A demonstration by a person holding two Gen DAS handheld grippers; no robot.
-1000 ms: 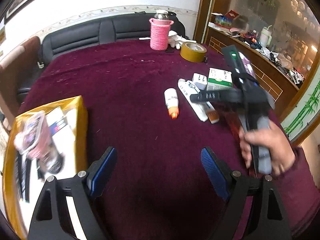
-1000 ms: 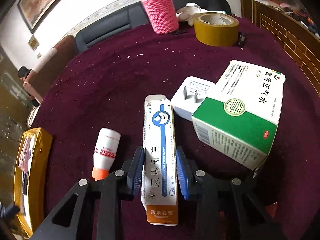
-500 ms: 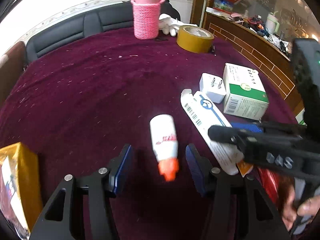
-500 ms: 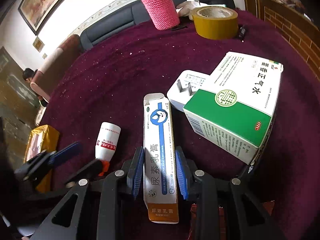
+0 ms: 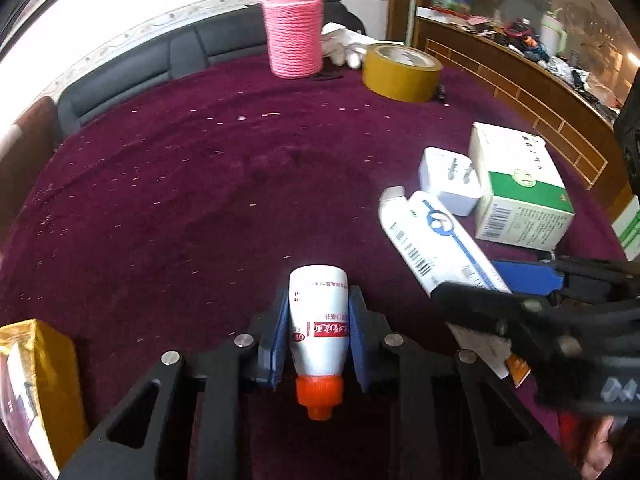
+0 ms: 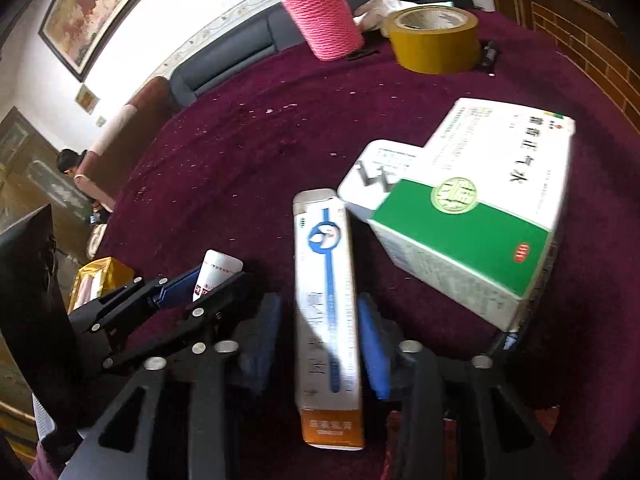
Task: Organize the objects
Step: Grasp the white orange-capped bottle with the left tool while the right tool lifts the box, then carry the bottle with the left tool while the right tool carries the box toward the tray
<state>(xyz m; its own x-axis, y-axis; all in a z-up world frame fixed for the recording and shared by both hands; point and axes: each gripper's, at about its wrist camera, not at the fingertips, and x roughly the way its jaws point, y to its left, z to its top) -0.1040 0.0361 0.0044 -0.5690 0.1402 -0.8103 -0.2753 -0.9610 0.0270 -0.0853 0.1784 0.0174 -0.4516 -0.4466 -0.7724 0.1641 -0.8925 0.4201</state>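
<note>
Table [image 5: 200, 184] in dark red cloth carries everything. At its left edge sits the yellow box [image 5: 48, 364], the only container here; it holds some packets, but I cannot read what they are. It lies to the left of both grippers, nearer to the left one.

White bottle [image 5: 318, 320] with the orange cap lies between the blue pads of the left hand-held gripper [image 5: 318, 338], long axis along the fingers, cap toward the camera. The jaws are closing and the pads already touch its sides.

Long carton [image 6: 326, 312] lies along the fingers of the right hand-held gripper [image 6: 320, 344], whose jaws are opening; the pads stand clear of it. The green and white box [image 6: 472, 216] and the white plug [image 6: 380, 176] lie just beside.
</note>
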